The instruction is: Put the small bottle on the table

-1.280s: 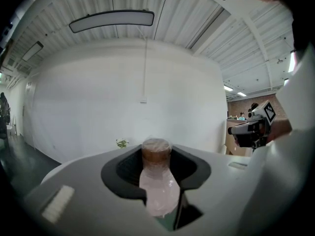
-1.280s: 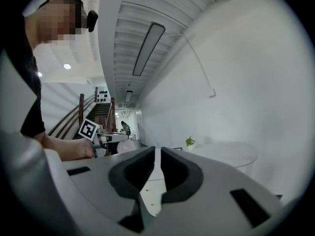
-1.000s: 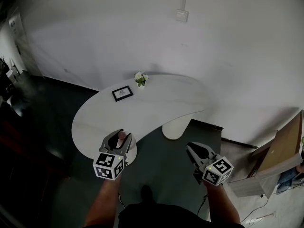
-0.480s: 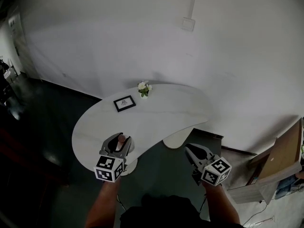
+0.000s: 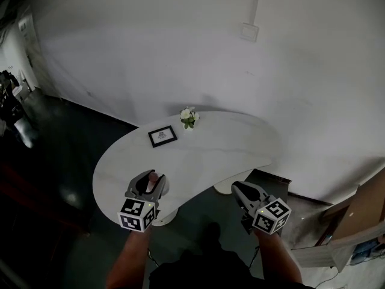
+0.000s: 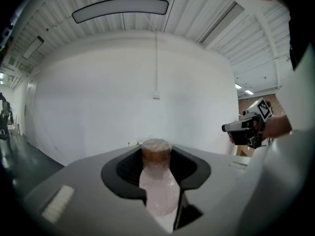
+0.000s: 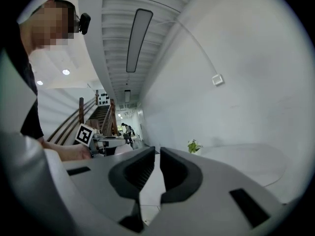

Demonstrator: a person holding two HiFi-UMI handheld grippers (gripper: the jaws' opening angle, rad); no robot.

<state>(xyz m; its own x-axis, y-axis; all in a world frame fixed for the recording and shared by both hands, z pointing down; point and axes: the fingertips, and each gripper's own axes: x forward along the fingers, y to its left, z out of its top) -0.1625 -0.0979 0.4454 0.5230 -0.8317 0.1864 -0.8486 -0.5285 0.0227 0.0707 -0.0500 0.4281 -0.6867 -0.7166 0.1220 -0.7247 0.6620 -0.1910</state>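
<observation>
Although brought right up to the near rim of the white, kidney-shaped table [image 5: 204, 152], not set down yet, so roughly midway by this reading. Shows broad bare top for a landing, with only a small black picture frame [image 5: 162, 136] and a little pot of white flowers [image 5: 189, 117] toward the far side, well apart from the near edge. Finds the left gripper [image 5: 149, 184] clamped around the body of the small pale-pink plastic bottle with a brown cap [image 6: 157, 181], cap pointing out along the jaws toward their tips and clear of any surface. Finds the right gripper [image 7: 156, 173] idle beside the table's edge above the dark floor [image 5: 78, 161] — jaws almost together, nothing between them. Done, as judged: picking up and carrying to the table. Left to do: turning the base downward, lowering onto bare top, letting go, drawing clear without tipping it.
</observation>
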